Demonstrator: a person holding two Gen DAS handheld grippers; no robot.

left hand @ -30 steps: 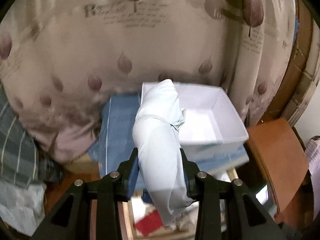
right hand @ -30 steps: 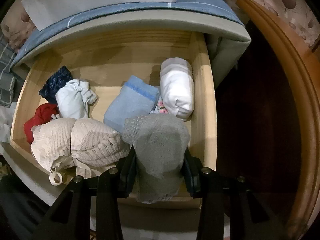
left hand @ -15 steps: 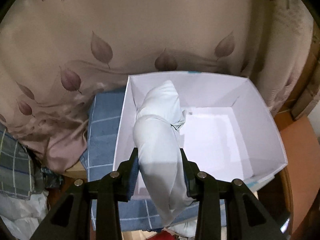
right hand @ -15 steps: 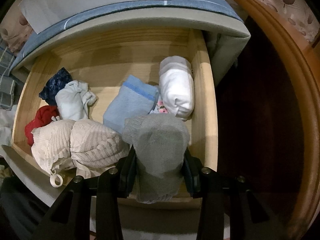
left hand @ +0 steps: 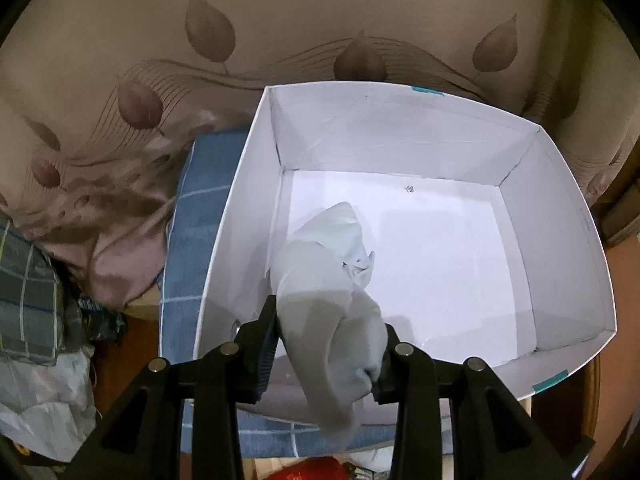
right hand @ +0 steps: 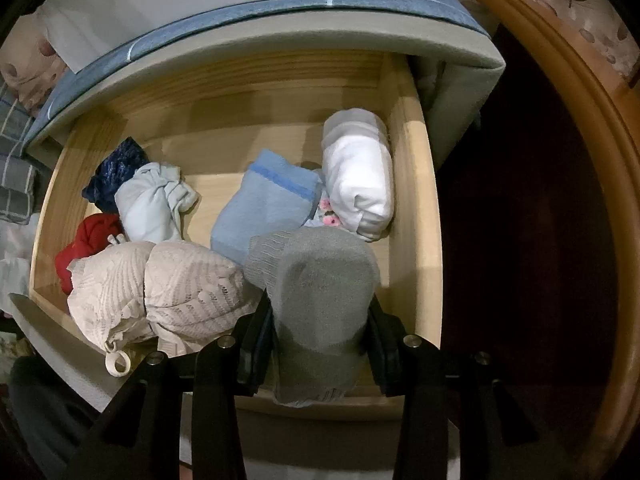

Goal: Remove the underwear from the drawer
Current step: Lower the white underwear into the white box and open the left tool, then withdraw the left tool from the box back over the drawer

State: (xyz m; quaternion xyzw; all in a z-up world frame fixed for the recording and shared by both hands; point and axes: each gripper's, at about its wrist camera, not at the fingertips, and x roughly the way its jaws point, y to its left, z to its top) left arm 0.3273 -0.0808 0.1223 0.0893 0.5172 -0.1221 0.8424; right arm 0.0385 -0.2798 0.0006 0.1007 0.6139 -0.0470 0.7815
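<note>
The left gripper [left hand: 326, 354] is clamped on a pale rolled garment [left hand: 332, 300], its far end hanging inside the white box [left hand: 560, 264] close to the box floor, near the left wall. The box is otherwise bare, so this looks like the first piece to arrive, and it is not yet let go. The box sits on a blue checked cloth [left hand: 200, 208], with a leaf-printed fabric [left hand: 280, 32] behind.

The right gripper [right hand: 320, 328] grips a grey knitted roll [right hand: 316, 280] above the front right of the wooden drawer [right hand: 416, 208]; whether the roll is clear of the drawer floor I cannot tell. Just beside it lies a cream lace bundle [right hand: 160, 288]. Farther in are a light blue folded piece [right hand: 264, 204], a white roll [right hand: 360, 180] against the right wall, another pale bundle [right hand: 148, 204], a red piece [right hand: 88, 240] and a dark blue one [right hand: 116, 168]. Most of the job remains, I judge.
</note>
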